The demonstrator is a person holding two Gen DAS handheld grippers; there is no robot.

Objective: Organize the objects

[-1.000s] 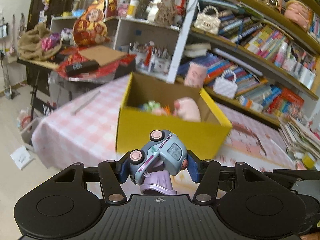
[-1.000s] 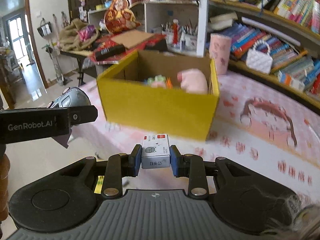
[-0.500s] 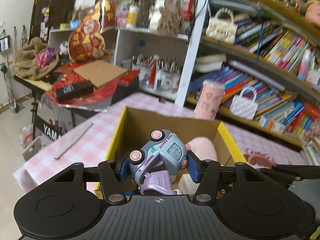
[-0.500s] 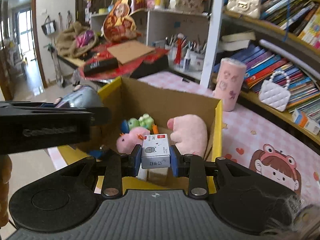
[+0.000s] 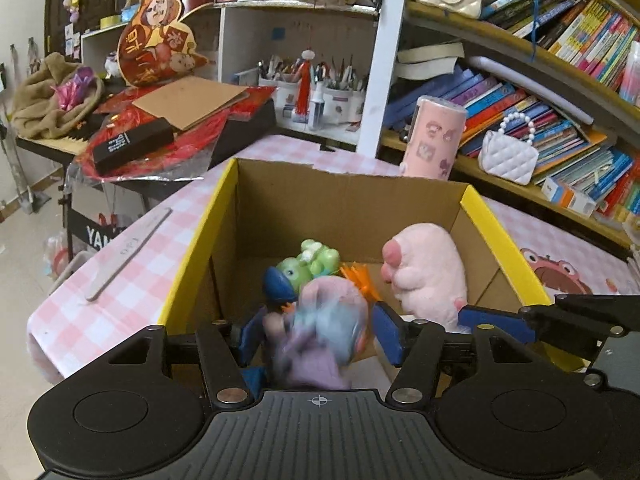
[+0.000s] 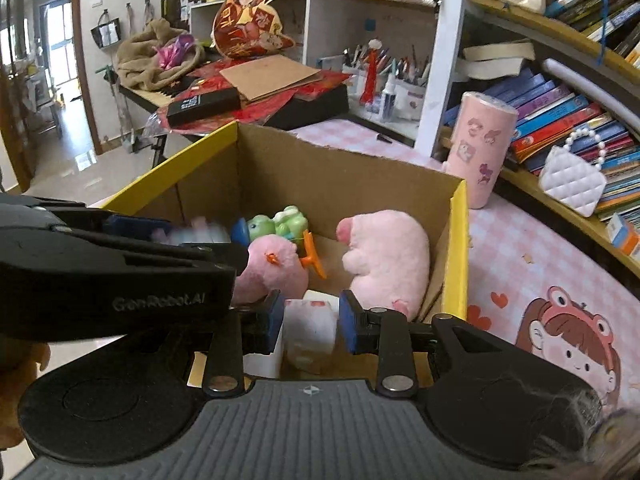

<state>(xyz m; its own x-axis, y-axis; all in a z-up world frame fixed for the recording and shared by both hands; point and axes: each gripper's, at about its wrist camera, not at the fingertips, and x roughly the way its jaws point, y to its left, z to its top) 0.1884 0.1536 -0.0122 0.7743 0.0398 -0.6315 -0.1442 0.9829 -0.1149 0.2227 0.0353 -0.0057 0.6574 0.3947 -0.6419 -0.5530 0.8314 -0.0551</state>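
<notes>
A yellow cardboard box [image 5: 192, 256] [image 6: 460, 240] stands open on the pink checked table. Inside lie a pink plush pig [image 5: 428, 268] [image 6: 384, 256], a green toy [image 5: 312, 262] [image 6: 280, 222] and a pink plush duck [image 6: 272, 268]. My left gripper [image 5: 320, 336] is over the box's near edge with jaws apart; the blue toy truck [image 5: 324, 336] is blurred between them, dropping. My right gripper [image 6: 310, 322] is open over the box; the small white box [image 6: 310, 330] is blurred between its jaws, falling.
A pink tumbler [image 5: 434, 138] [image 6: 480, 148] stands behind the box. A white quilted purse [image 5: 508, 156] and books fill the shelf on the right. A nail file [image 5: 128, 252] lies on the table left of the box. A cluttered keyboard stand [image 5: 132, 136] is at the back left.
Both grippers moved forward over the box and opened. The toy truck and the small white box have come loose and are blurred in motion.
</notes>
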